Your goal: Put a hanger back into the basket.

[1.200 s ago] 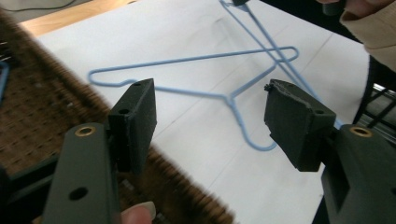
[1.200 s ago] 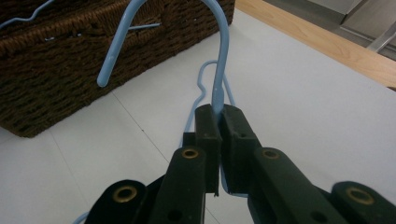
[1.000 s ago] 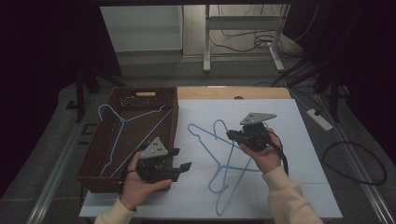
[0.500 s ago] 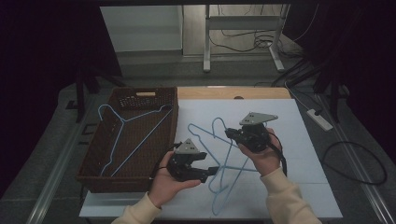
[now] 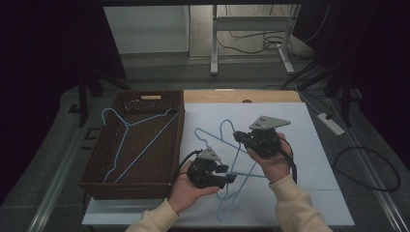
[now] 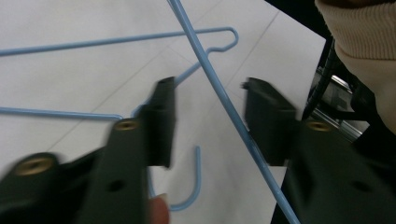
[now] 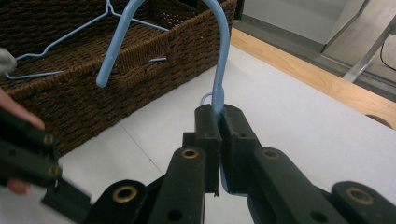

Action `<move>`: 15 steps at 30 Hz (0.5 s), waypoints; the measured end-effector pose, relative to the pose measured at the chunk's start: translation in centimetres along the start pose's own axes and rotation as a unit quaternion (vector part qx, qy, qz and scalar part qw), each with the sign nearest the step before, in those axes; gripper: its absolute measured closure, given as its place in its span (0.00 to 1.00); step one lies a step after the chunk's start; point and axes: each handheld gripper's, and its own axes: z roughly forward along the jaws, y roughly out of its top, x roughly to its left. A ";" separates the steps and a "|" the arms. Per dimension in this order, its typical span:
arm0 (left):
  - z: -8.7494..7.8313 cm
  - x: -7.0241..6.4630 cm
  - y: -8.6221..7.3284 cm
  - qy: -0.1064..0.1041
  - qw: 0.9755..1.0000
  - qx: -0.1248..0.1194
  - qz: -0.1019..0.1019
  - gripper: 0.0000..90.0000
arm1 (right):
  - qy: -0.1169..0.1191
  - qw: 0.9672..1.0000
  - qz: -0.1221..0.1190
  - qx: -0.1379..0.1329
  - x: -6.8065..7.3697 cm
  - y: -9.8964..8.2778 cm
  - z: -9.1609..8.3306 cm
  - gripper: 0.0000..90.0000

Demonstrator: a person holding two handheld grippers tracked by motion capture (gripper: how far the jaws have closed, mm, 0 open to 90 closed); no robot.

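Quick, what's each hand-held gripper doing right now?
Left hand-held gripper: open, jaws either side of a blue hanger wire.
Right hand-held gripper: shut on a blue hanger's hook.

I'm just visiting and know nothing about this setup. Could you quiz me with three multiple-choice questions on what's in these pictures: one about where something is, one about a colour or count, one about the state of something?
1. Where does the woven basket sit relative to the white mat?
A. On its right
B. On its left
C. In its middle

2. What colour are the wire hangers?
A. Red
B. Light blue
C. Black

3. What is the right gripper doing?
A. Standing wide open above the mat
B. Clamped on a hanger's hook
C. Resting inside the basket

Answers:
1. B: in the high view the basket lies along the mat's left edge.
2. B: the hanger in the basket and those on the mat are all light blue.
3. B: in the right gripper view the jaws are closed together on the base of the hook, while the left gripper stands open astride a hanger wire.
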 end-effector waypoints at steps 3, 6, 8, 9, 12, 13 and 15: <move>0.1 0.1 0.0 -0.010 1.000 0.003 -0.004 0.75 | 0.000 1.000 -0.002 -0.001 0.0 0.0 -0.1 0.96; -0.1 0.3 0.0 -0.008 1.000 0.000 -0.017 0.85 | 0.001 1.000 0.001 -0.007 0.0 0.0 -0.2 0.96; -0.4 0.5 -0.1 0.001 1.000 -0.011 -0.029 0.88 | 0.001 1.000 0.003 -0.015 -0.1 0.1 -0.5 0.96; -0.6 0.6 -0.1 0.006 0.999 -0.014 -0.034 0.92 | 0.004 1.000 0.007 -0.024 -0.1 0.3 -0.9 0.96; -1.2 1.0 -0.1 0.018 0.998 -0.023 -0.047 0.95 | 0.008 0.999 0.008 -0.034 -0.2 0.4 -1.3 0.95; -1.3 1.0 -0.1 0.017 0.998 -0.027 -0.048 0.96 | 0.012 0.999 0.011 -0.042 -0.2 0.4 -1.6 0.95; -1.8 0.9 -0.1 0.014 0.998 -0.035 -0.047 0.96 | 0.015 0.998 0.010 -0.052 -0.2 0.4 -2.0 0.94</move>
